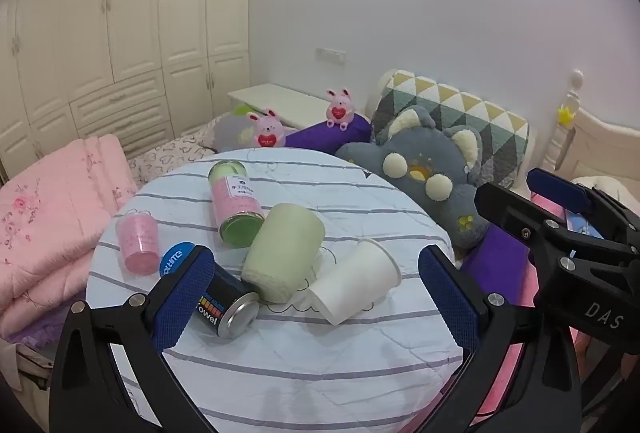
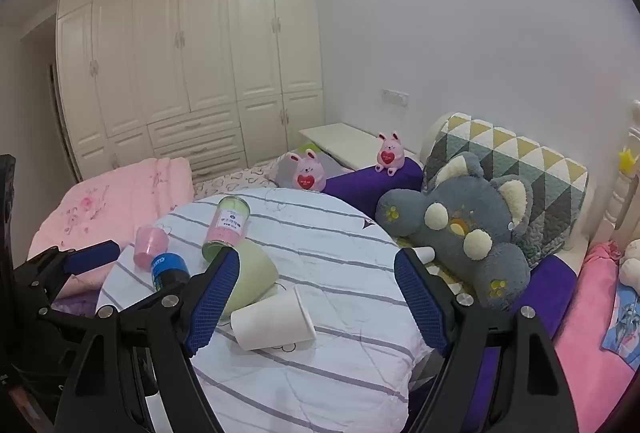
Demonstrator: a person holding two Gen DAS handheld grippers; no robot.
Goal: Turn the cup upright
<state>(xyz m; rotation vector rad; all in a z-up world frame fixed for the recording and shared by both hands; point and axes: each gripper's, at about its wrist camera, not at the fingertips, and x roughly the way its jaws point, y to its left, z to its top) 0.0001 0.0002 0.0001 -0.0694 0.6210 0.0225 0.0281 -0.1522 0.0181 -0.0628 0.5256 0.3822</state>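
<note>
The left gripper's (image 1: 316, 297) near finger is covering part of the black can (image 1: 228, 307), so only "owel" and a strip of colour squares are showing on its label, and the blue lid (image 1: 177, 258) behind it is peeking out half hidden. From the right wrist, the right gripper's (image 2: 318, 297) left finger is cutting across the green cup (image 2: 254, 279), and the can's body is lying mostly behind that finger. The small print on the pink and green jar (image 1: 236, 201) is too fine to read.

Both tools are hanging above the round striped table (image 1: 304, 365), fingers spread wide, nothing between the blue pads (image 1: 452, 297). The right gripper is showing at the right edge of the left wrist view, off the table's side, over the bed.

The white paper cup (image 1: 356, 281) is lying on its side near the table's middle, mouth pointing toward the grey plush (image 1: 436, 169), just beside the tipped green cup; whether they touch, I cannot tell. A small pink cup (image 1: 138, 245) is lying near the left edge.
</note>
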